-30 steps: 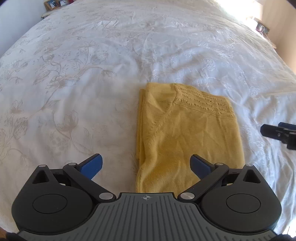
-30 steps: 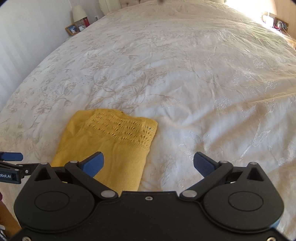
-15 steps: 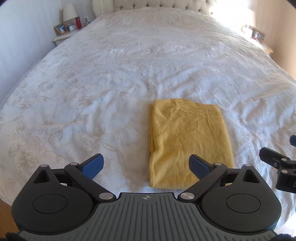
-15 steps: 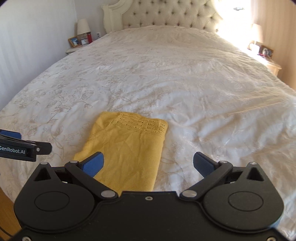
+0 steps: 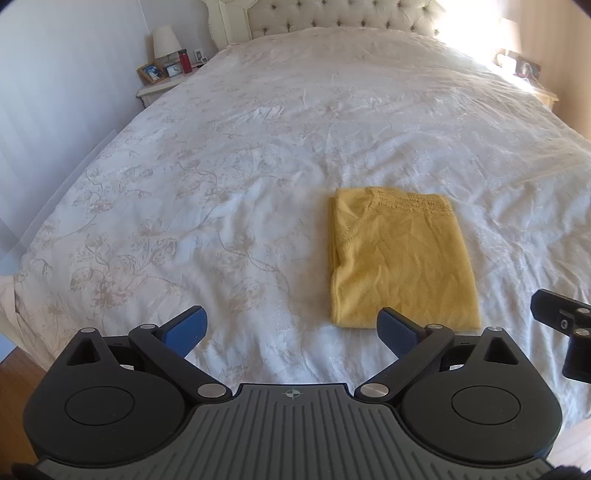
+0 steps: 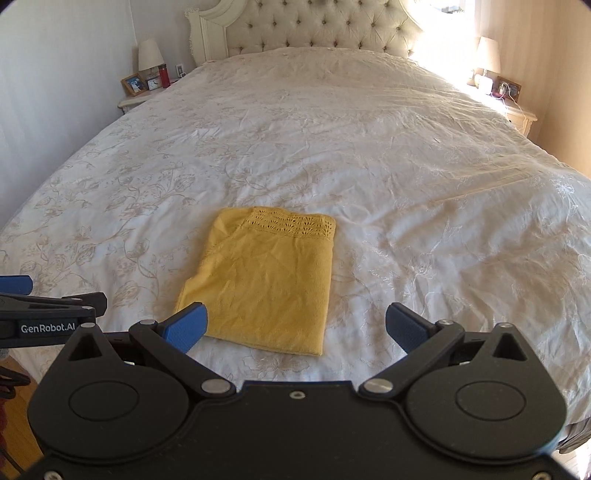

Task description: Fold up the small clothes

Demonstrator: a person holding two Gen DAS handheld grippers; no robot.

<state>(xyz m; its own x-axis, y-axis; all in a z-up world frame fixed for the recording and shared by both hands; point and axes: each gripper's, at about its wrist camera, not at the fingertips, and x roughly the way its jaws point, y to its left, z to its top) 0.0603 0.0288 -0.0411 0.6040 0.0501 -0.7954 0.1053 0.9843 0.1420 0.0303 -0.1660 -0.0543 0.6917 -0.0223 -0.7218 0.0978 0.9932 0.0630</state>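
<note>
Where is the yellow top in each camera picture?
Left wrist view: the yellow top lies right of centre on the bed, just beyond the left claw's right fingertip.
Right wrist view: the yellow top lies centre-left, beyond the right claw's left fingertip.
Shared landmark: the tufted headboard.

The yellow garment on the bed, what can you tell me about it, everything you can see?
The yellow garment is a soft-looking knit, folded into a neat rectangle with an openwork lacy band along its far edge. Layered edges show on its left side. It is lightly creased and lies flat on the white floral bedspread near the foot of the bed. Only the bedspread touches it; neither hand-held gripper does.
</note>
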